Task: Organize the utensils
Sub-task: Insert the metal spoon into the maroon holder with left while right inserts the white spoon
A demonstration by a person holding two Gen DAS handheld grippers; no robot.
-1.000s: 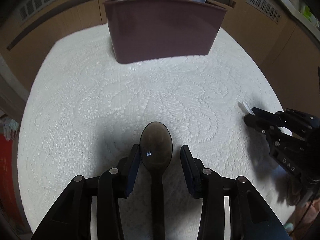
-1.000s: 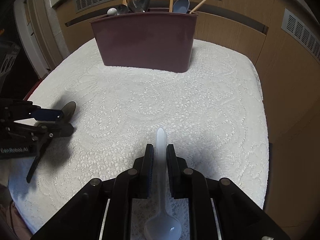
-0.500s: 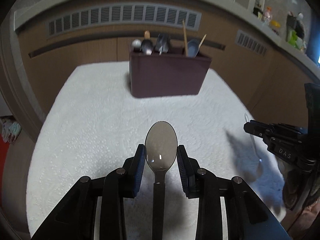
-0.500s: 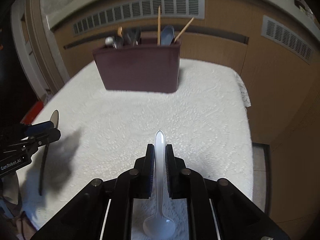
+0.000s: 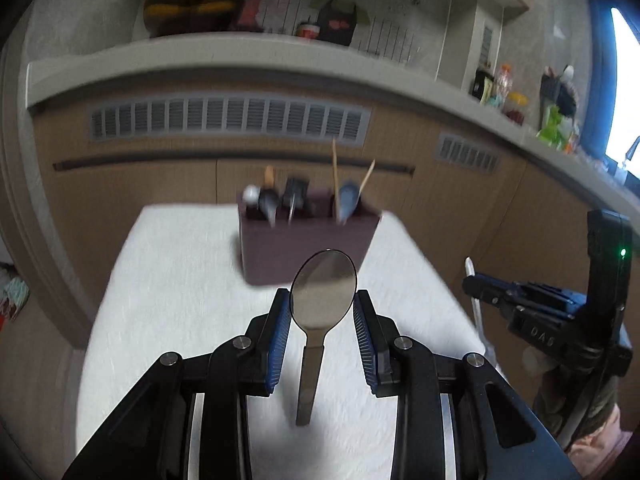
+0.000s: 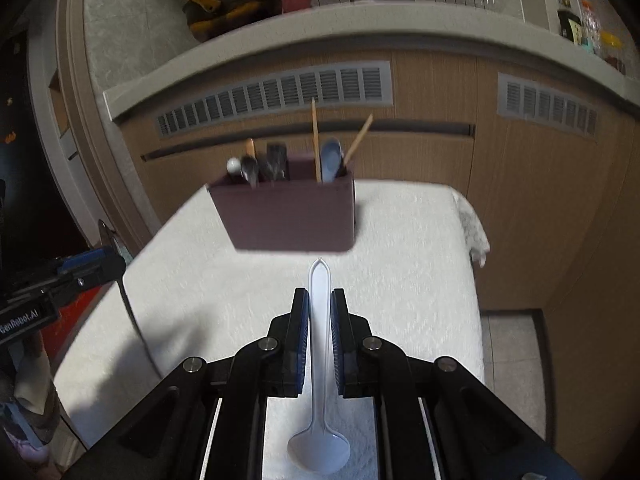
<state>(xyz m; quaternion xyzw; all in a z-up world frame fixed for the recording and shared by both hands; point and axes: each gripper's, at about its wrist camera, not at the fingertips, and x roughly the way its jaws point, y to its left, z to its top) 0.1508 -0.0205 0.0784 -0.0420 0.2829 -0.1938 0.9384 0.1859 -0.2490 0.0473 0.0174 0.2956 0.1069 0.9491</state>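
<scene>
Both grippers have gone up and back since a second ago, so the holder looks small and far now, and each spoon has left the cloth with its gripper.

Left wrist view: the left gripper [image 5: 322, 310] has its fingers [image 5: 280, 332] partly open, with the metal spoon [image 5: 322, 296] between them. Its round bowl points forward and sticks out past the tips. The two blue pads sit at the sides of the bowl, right by its edges. The handle runs back down the middle, between the fingers. The spoon is up in the air over the white cloth [image 5: 168, 280] on the worktop. The dark red holder [image 5: 308, 248] stands far ahead on the cloth, with spoons and sticks standing in it. This part of the view is blurry. At the right edge, the right gripper [image 5: 472, 286] is seen from the side with a thin white handle in its tips.

Right wrist view: the right gripper [image 6: 320, 308] has its fingers [image 6: 301, 336] closed tight on the white spoon [image 6: 319, 420]. The thin handle lies between the pads and its pointed end sticks out past the tips. The bowl is at the back, near the camera. The holder [image 6: 288, 216] is straight ahead. The left gripper [image 6: 108, 264] shows at the left edge.
</scene>
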